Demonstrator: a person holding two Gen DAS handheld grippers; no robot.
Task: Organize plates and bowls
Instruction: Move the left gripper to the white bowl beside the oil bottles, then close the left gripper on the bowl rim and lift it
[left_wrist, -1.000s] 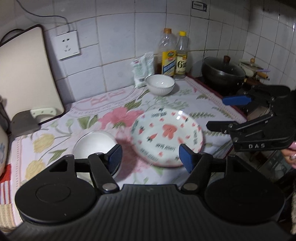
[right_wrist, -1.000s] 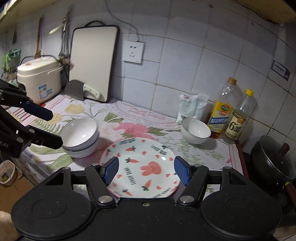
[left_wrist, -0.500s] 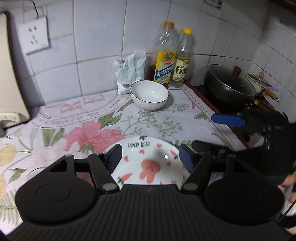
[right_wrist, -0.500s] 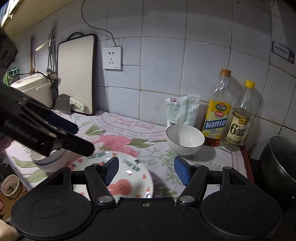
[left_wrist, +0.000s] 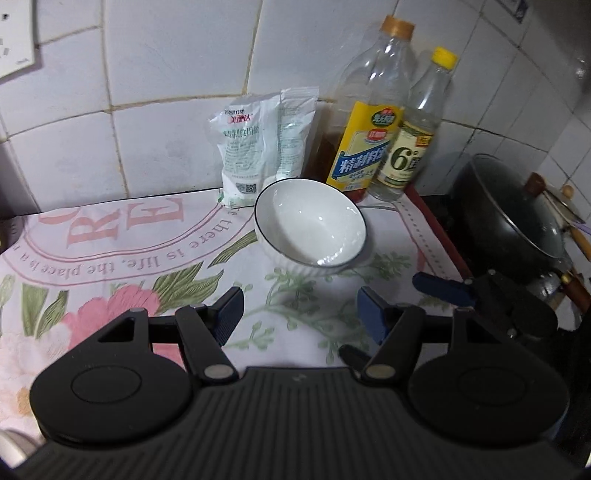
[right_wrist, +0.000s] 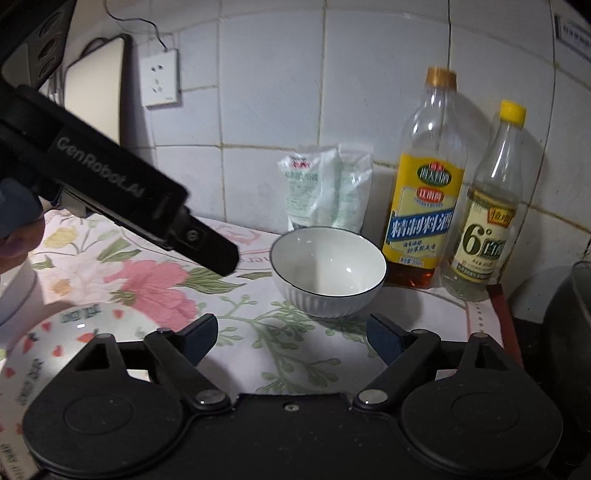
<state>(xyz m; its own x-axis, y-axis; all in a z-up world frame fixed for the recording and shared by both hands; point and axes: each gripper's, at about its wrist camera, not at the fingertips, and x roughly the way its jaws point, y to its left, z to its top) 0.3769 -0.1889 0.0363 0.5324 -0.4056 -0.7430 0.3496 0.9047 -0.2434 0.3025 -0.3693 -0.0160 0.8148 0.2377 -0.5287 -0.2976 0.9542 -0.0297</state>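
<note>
A white ribbed bowl with a dark rim (left_wrist: 312, 225) stands on the floral cloth near the back wall; it also shows in the right wrist view (right_wrist: 328, 271). My left gripper (left_wrist: 299, 314) is open and empty, a short way in front of the bowl. My right gripper (right_wrist: 291, 338) is open and empty, also just in front of the bowl. A white plate with carrot and rabbit print (right_wrist: 55, 343) lies at the lower left of the right wrist view. The left gripper's body (right_wrist: 110, 192) crosses that view at the left.
Two bottles (left_wrist: 373, 122) (right_wrist: 484, 221) and a white packet (left_wrist: 258, 144) stand against the tiled wall behind the bowl. A black lidded wok (left_wrist: 509, 221) sits on the stove to the right. A wall socket (right_wrist: 160, 79) and a cutting board (right_wrist: 98, 85) are at the left.
Both grippers have moved forward and to the right, past the carrot plate, toward the white bowl by the bottles. The bowl now looks much larger. Both stay open.
</note>
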